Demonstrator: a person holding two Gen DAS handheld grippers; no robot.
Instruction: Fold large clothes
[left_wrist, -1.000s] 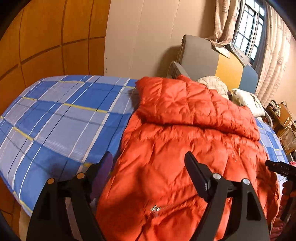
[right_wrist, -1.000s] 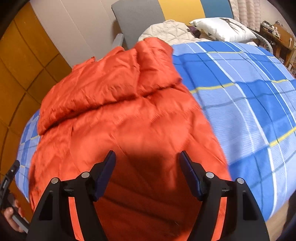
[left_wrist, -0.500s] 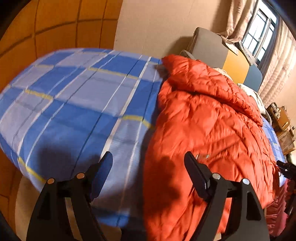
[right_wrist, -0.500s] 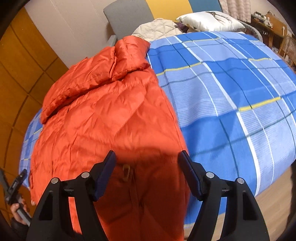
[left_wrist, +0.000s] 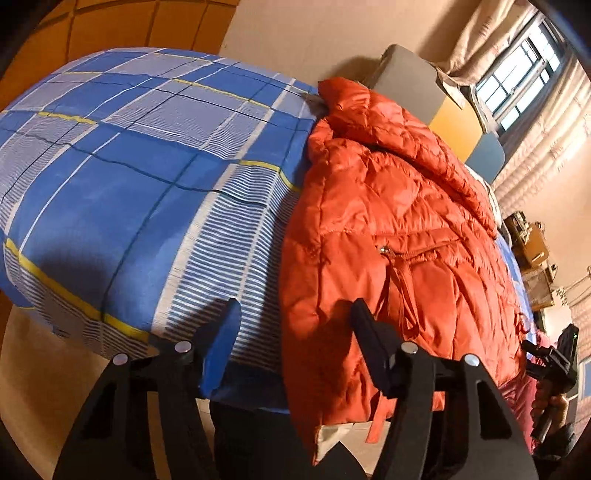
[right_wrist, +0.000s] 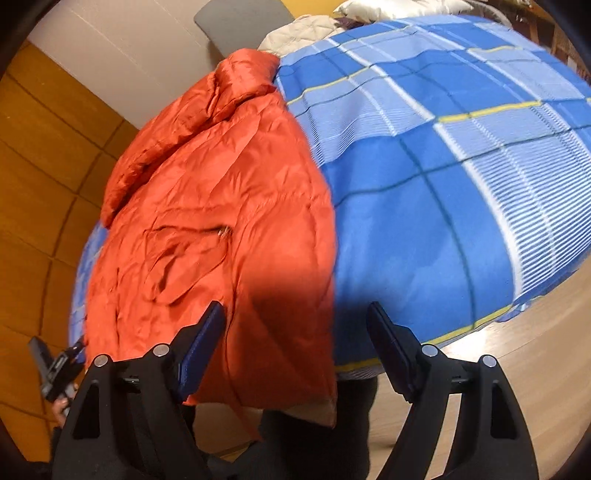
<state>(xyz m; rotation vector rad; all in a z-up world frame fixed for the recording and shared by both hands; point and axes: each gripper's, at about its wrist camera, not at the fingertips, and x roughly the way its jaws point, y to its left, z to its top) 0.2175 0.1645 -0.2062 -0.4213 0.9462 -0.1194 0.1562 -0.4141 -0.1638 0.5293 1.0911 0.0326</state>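
Note:
An orange padded jacket (left_wrist: 399, 229) lies lengthwise on a bed with a blue checked cover (left_wrist: 129, 177); its hem hangs over the near bed edge. It also shows in the right wrist view (right_wrist: 221, 221). My left gripper (left_wrist: 291, 332) is open, with the jacket's left hem corner between its fingers, not clamped. My right gripper (right_wrist: 295, 332) is open around the jacket's right hem corner. The jacket's hood end lies far away by the wall.
The bed cover (right_wrist: 443, 166) fills the right of the right wrist view. A grey and yellow headboard (left_wrist: 417, 81), pale pillows (right_wrist: 303, 29) and a curtained window (left_wrist: 517, 88) lie beyond. Wooden floor (right_wrist: 535, 350) lies below the bed edge.
Both grippers have pulled back and dropped from above the jacket to the near bed edge. They now sit at the hem corners. Both stayed open.

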